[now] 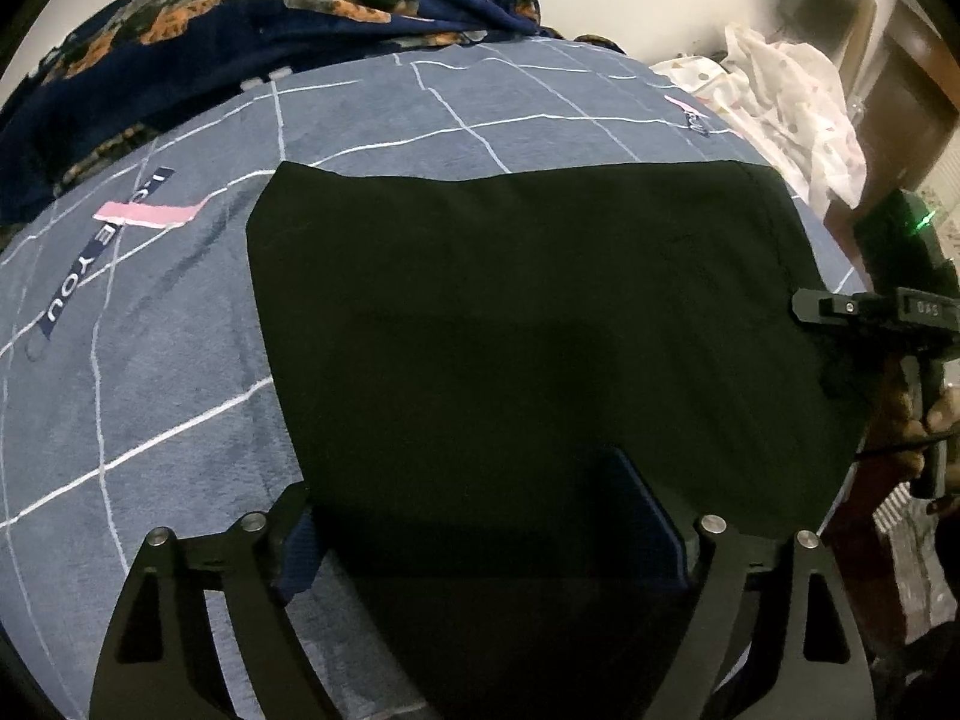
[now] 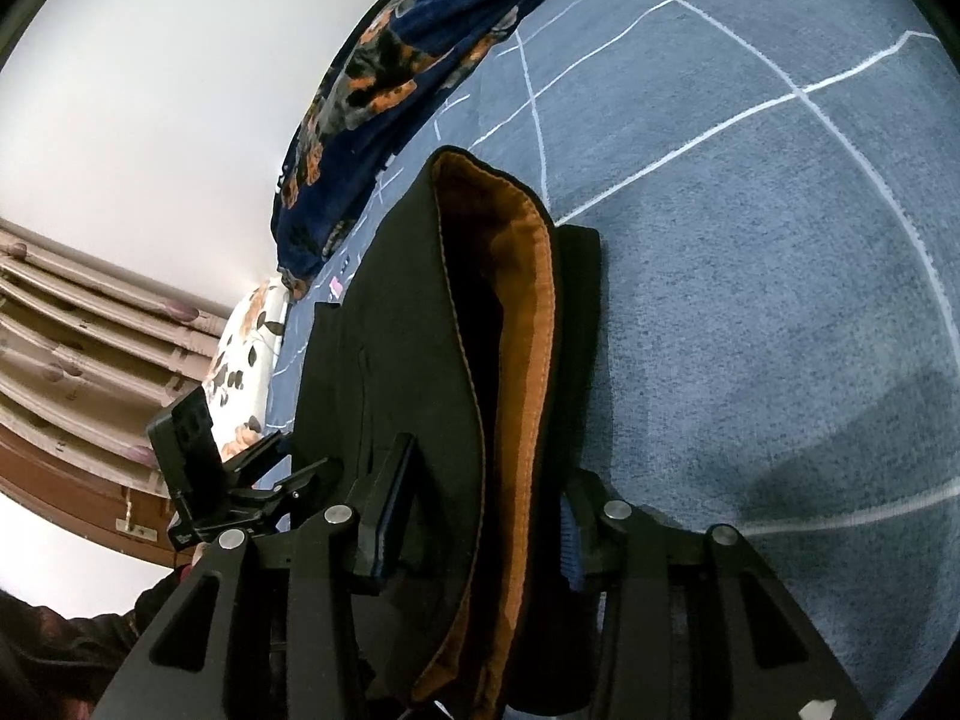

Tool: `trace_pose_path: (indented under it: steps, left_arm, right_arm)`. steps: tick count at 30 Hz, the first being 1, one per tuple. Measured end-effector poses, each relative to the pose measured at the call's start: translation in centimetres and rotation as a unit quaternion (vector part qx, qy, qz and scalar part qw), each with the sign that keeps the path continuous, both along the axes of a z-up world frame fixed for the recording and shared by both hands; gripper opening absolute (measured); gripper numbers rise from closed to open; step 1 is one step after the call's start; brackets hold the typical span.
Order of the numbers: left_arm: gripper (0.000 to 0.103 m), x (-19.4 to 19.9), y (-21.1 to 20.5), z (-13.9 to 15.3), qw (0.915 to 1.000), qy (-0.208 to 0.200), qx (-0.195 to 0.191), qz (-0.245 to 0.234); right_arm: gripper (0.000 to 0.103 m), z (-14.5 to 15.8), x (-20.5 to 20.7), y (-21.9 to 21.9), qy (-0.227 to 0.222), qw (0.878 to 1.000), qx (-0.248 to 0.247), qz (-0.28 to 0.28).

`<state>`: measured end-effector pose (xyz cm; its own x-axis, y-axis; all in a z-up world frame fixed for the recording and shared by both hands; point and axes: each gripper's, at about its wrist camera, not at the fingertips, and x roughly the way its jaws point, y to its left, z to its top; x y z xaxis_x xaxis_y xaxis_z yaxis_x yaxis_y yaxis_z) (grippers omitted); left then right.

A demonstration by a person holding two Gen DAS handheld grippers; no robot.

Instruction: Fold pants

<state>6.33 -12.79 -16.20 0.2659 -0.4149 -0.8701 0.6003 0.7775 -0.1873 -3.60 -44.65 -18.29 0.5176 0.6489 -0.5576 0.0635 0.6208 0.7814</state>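
Black pants (image 1: 528,312) lie folded in a flat block on the blue-grey checked bed sheet (image 1: 150,372). My left gripper (image 1: 474,516) stands open over their near edge, with one finger on the sheet beside the cloth and the other on top of it. In the right wrist view the waist end of the pants (image 2: 432,360) shows its orange lining (image 2: 534,312). My right gripper (image 2: 480,522) is shut on this stacked cloth, a finger pressed on each side. Its body (image 1: 882,312) shows at the pants' right edge, held by a hand (image 1: 936,414).
A dark blue blanket with orange patches (image 1: 240,18) is heaped along the far side of the bed. A white dotted cloth (image 1: 792,96) lies at the far right, a floral pillow (image 2: 246,354) and curtains (image 2: 72,324) beyond the bed's edge.
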Motion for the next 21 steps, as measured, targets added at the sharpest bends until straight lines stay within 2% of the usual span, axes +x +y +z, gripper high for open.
trace_pose_path:
  steps: [4, 10, 21]
  left_arm:
    - [0.085, 0.0, 0.4, 0.1, 0.9996, 0.013, -0.02, -0.015]
    - [0.085, -0.6, -0.2, 0.1, 0.9997, -0.001, -0.001, -0.025]
    - [0.086, -0.9, -0.3, 0.2, 0.9999, 0.003, 0.011, -0.013]
  right_arm:
    - [0.038, 0.0, 0.1, 0.0, 0.002, 1.0, 0.005, 0.003]
    - [0.038, -0.2, 0.5, -0.4, 0.008, 1.0, 0.016, 0.008]
    - [0.038, -0.3, 0.7, -0.6, 0.01, 1.0, 0.018, 0.008]
